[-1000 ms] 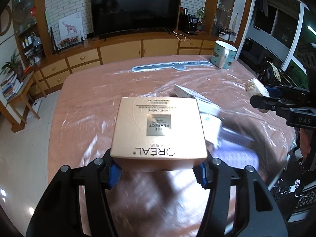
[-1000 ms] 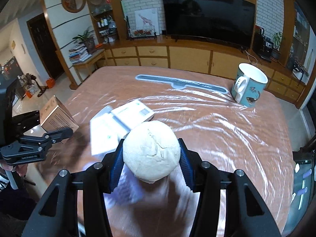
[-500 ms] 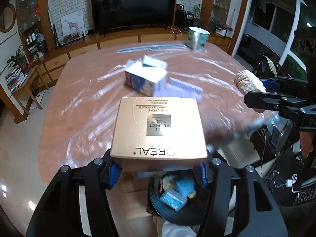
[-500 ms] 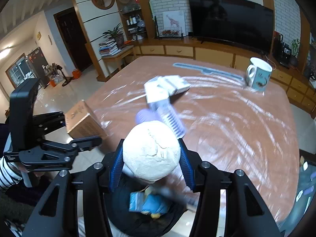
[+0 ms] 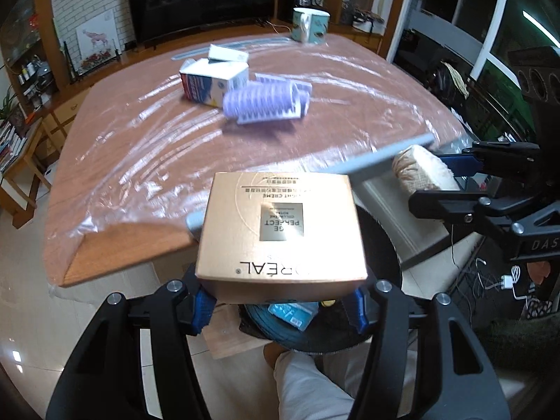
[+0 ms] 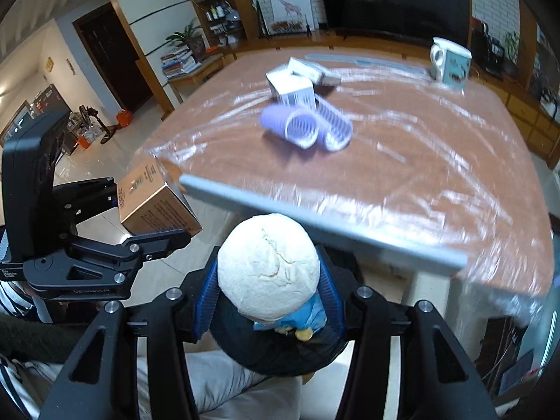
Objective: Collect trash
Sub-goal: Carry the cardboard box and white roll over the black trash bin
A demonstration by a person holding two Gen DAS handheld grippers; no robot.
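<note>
My left gripper is shut on a tan cardboard box, held off the table's near edge and above a dark trash bin. The box and that gripper also show at the left of the right wrist view. My right gripper is shut on a pale round bun, over the same bin; the bun and that gripper appear at the right in the left wrist view. The bin holds a blue packet. Purple hair rollers and a white carton lie on the table.
The table is wrapped in clear plastic, with a grey strip along its near edge. A teal mug stands at the far right corner. The person's leg in pale trousers is below the bin. A TV cabinet lies beyond.
Both grippers have drawn back from over the table to beyond its near edge, carrying the box and the bun. The bin has come into view beneath them.
</note>
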